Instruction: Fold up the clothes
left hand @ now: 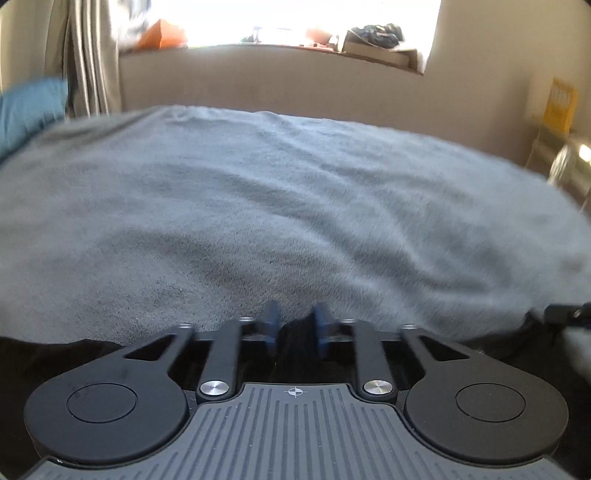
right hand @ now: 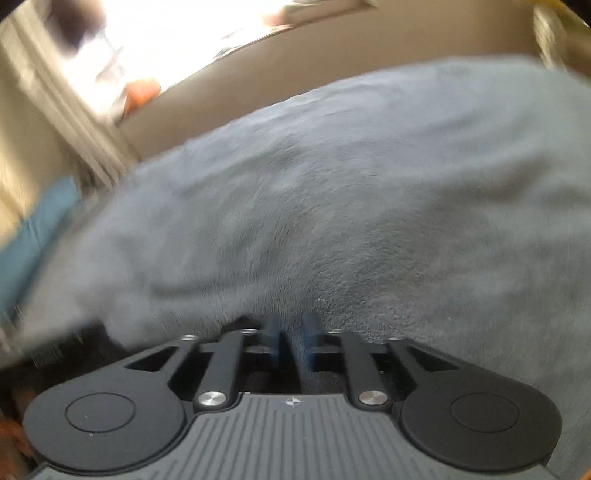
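Left tool [left hand: 295, 325]: nearly closed, pinching black garment [left hand: 293, 338]. Right tool [right hand: 291, 334]: nearly closed, grip unclear. Grey blanket [left hand: 277, 206] beneath; likely mid-carry, next laying flat.

Blanket [left hand: 277, 192] ahead — curtain [left hand: 92, 55] behind-left

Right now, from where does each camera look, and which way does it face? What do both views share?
Left wrist: sits behind the left gripper, facing level across the fluffy grey blanket toward the bright window; blue fingers pinch black cloth.
Right wrist: behind the right gripper, tilted, blurred, same direction; fingers pinch grey fabric.
Shared: blanket, window, beige curtain, teal pillow.
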The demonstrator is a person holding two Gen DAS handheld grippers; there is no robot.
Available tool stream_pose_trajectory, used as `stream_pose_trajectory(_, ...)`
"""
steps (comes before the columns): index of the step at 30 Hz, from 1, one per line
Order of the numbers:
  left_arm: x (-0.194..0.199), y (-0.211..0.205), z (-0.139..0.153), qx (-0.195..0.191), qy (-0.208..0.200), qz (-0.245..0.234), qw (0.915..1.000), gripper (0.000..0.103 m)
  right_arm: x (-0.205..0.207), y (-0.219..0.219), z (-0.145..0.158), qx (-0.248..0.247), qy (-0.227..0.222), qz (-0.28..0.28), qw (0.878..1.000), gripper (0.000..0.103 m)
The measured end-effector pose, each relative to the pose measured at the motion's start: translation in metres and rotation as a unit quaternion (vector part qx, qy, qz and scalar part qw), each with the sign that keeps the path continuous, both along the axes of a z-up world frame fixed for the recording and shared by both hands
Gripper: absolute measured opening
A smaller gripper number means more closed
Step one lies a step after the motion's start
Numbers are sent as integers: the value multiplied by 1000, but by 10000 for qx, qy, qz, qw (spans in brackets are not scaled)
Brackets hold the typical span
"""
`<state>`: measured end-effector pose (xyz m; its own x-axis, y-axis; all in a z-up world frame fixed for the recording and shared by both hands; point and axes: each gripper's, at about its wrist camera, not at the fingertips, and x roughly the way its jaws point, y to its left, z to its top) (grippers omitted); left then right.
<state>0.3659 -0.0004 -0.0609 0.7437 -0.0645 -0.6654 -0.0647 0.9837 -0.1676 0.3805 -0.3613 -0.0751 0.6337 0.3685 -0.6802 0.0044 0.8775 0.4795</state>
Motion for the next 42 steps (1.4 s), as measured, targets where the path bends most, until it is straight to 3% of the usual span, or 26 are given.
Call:
stream_pose_trajectory(3, 0, 22, 18, -464, -3, 198, 9987, 51, -8, -25, 3, 751, 62, -478, 9960, 31)
stream_pose_trajectory(6, -3, 49, 41, -726, -14, 423, 9965, 54, -20, -37, 7, 1041, 42, -708, 9920, 31)
stream_pose_trajectory(8, -11, 69, 58, -699, 37, 536, 9961, 54, -27, -35, 12, 1133, 54, -724, 9909, 32)
stream_pose_trajectory(11, -31, 91, 79, -226, 283, 484, 9982, 54, -38, -21, 28, 1264, 42, -462, 9909, 32)
stream_pose_trajectory(13, -54, 105, 89, 224, 381, 331, 9985, 54, -41, 2, 46, 1336, 19, 1, 9910, 32)
stream_pose_trajectory(17, -88, 135, 76, 524, 498, 310, 9969, 54, -35, 73, 77, 1487, 203, 1154, 9819, 31)
stream_pose_trajectory(21, -93, 169, 35, 359, 776, 903, 9922, 54, -21, 162, 81, 712, 388, 2060, 9752, 29)
stream_pose_trajectory(26, -86, 207, 4, -92, 909, 1524, 9841, 54, -5, 234, 66, -134, 203, 2353, 9716, 29)
stream_pose_trajectory(31, -79, 228, 0, -593, 777, 1658, 9813, 55, 13, 250, 48, -183, 398, 2203, 9745, 29)
stream_pose_trajectory(35, -75, 226, 1, -674, 820, 1583, 9817, 55, 15, 250, 45, -17, 460, 2209, 9742, 29)
stream_pose_trajectory(38, -94, 227, 7, -687, 876, 1773, 9778, 55, 11, 285, 50, -176, 193, 2800, 9596, 29)
stream_pose_trajectory(42, -135, 215, 23, -344, 920, 1666, 9811, 55, 1, 349, 54, -512, -255, 3750, 9252, 31)
